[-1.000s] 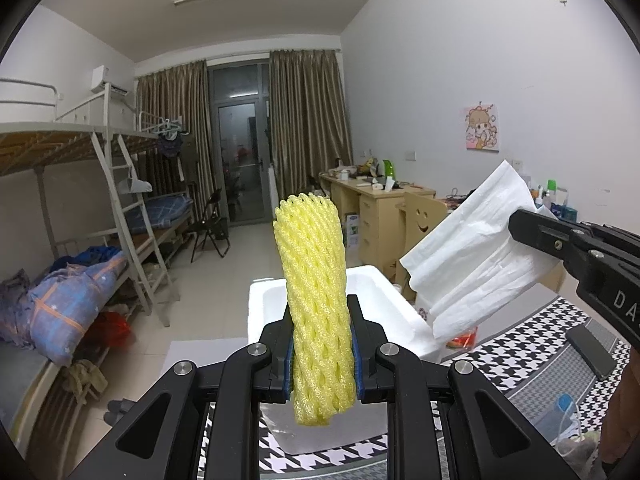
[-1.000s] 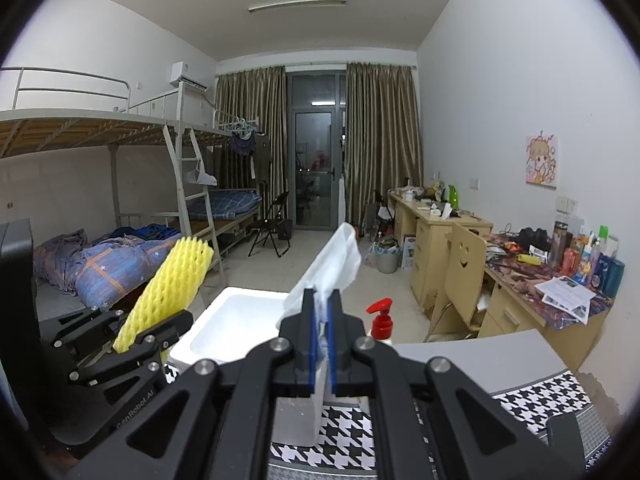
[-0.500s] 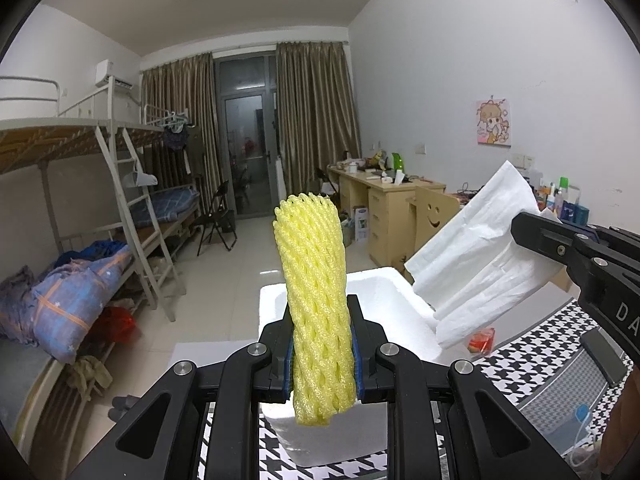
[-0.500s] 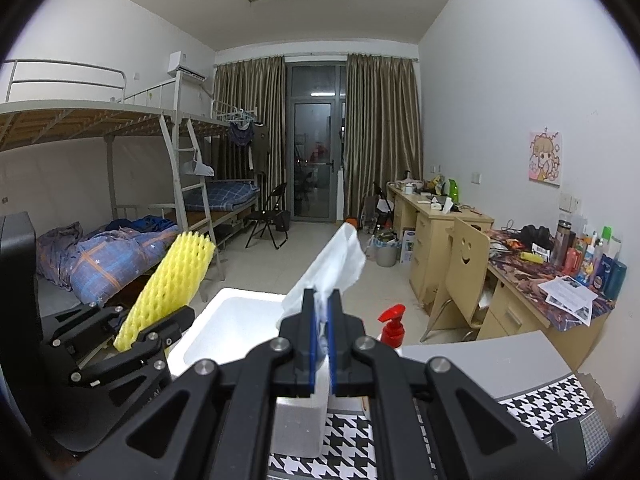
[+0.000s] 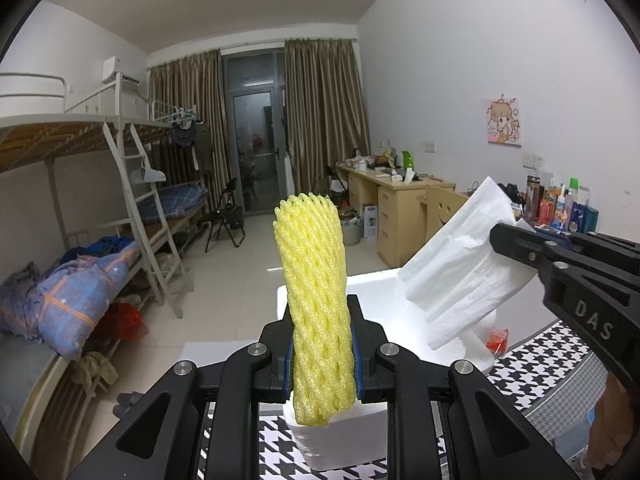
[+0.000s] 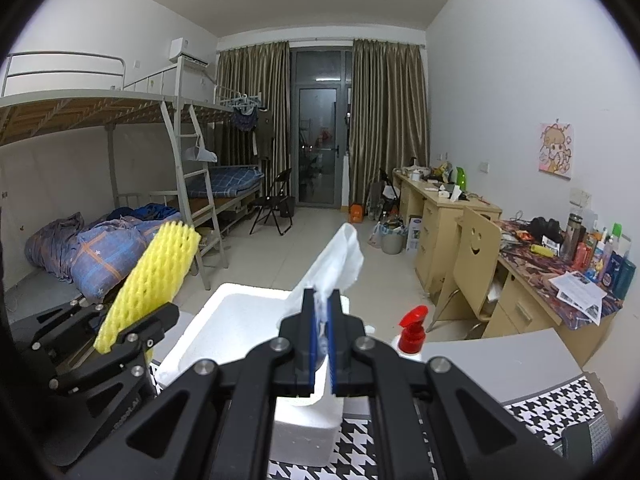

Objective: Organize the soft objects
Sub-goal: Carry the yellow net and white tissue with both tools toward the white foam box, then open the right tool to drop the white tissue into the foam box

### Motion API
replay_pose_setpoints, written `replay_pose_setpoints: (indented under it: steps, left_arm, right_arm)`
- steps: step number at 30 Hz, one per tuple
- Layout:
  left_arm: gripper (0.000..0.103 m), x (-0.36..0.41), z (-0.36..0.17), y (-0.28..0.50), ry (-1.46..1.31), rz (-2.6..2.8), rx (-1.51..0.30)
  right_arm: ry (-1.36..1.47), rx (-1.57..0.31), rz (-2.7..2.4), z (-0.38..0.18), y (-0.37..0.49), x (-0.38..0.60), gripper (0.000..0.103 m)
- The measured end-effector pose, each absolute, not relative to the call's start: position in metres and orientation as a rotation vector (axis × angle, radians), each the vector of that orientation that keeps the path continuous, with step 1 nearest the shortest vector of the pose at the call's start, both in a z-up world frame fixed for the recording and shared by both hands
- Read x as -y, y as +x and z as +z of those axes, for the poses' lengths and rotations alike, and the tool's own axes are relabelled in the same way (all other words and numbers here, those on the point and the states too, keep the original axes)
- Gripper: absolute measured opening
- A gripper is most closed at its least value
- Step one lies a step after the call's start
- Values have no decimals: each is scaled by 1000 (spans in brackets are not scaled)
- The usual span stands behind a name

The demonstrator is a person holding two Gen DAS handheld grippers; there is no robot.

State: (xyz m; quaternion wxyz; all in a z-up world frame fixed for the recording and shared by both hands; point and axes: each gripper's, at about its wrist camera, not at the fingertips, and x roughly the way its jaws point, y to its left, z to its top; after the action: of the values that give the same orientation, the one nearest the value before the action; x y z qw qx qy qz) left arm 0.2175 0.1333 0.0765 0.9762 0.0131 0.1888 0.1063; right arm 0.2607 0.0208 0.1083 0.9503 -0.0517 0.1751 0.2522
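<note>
My left gripper point(image 5: 322, 354) is shut on a yellow foam net sleeve point(image 5: 314, 292) that stands upright between its pads. It hangs in front of a white foam box point(image 5: 384, 292) on the houndstooth tablecloth point(image 5: 532, 376). My right gripper point(image 6: 322, 340) is shut on a white folded tissue point(image 6: 340, 260), which sticks up above the foam box point(image 6: 240, 320). In the left wrist view the tissue point(image 5: 460, 264) and the right gripper point(image 5: 504, 236) reach in from the right, over the box. In the right wrist view the sleeve point(image 6: 156, 280) and the left gripper point(image 6: 132, 332) are at the left.
A red-capped pump bottle point(image 6: 412, 332) stands just right of the box. A grey table top point(image 6: 496, 356) lies beyond. Wooden desks point(image 6: 444, 200), a chair point(image 6: 472, 256), a bunk bed point(image 6: 120, 216) and a cluttered side table point(image 6: 568, 264) line the room.
Both grippers have moved forward with their loads; the foam box now looms larger and lies closer beneath them. The grips on sleeve and tissue are unchanged.
</note>
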Motion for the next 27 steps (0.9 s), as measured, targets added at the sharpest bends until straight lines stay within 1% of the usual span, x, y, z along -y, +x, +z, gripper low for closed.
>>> replay_pose_setpoints:
  steps: [27]
  left_arm:
    - [22,-141,74,224,-3,245,-399]
  right_arm:
    - [-151,-564,573,78,303,-59,7]
